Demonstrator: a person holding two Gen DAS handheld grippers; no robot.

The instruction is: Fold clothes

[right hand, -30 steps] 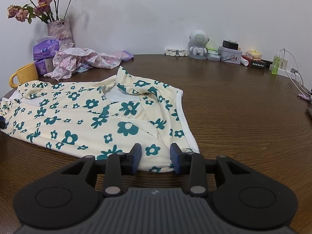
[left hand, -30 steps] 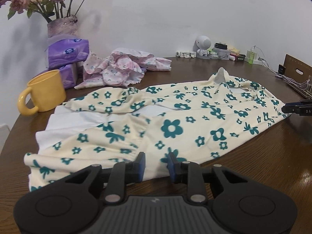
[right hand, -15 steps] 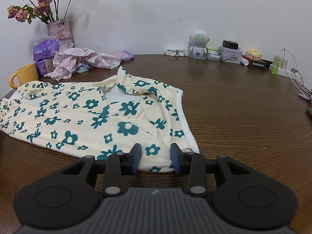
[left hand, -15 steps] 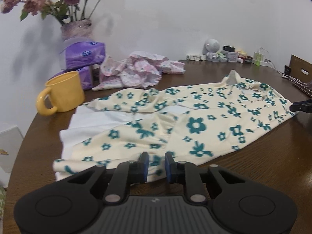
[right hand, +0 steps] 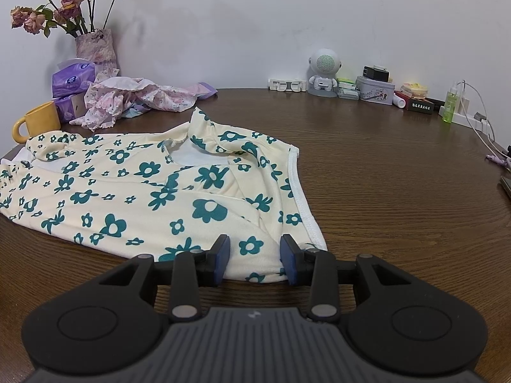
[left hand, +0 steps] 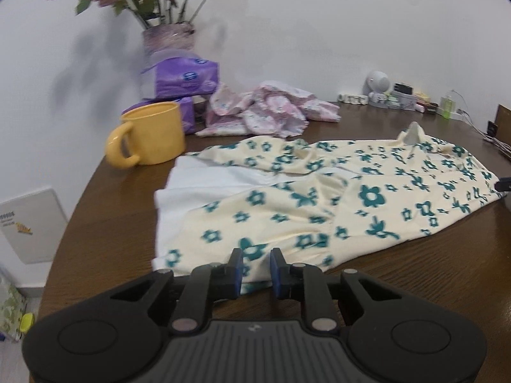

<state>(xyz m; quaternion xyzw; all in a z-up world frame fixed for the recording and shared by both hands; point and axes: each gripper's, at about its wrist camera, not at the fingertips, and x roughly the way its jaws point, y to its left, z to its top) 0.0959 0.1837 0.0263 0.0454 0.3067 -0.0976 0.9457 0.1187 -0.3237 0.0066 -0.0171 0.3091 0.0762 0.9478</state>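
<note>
- Your cream garment w/ teal flowers (left hand: 367, 198) lies spread across the brown table (right hand: 399, 175), its white lining showing at the end near the yellow mug (left hand: 153, 137).
- Your left gripper (left hand: 255, 265) sits at the near hem of that garment; jaws narrow w/ a gap, cloth lies between them, but can't tell if the pads actually pinch it.
- Your right gripper (right hand: 255, 255) is at the other end, jaws apart, straddling the hem corner beside the white-stitched edge; pads don't press the cloth – released.
- Behind the garment: a crumpled pink floral garment (right hand: 140, 95), purple tissue packs (left hand: 185, 79) stacked beside the mug, vase of dried roses (right hand: 95, 48) by the wall.
- Far right along the wall: small white robot figure (right hand: 322, 70), tin box (right hand: 375, 89), green bottle (right hand: 450, 105).
</note>
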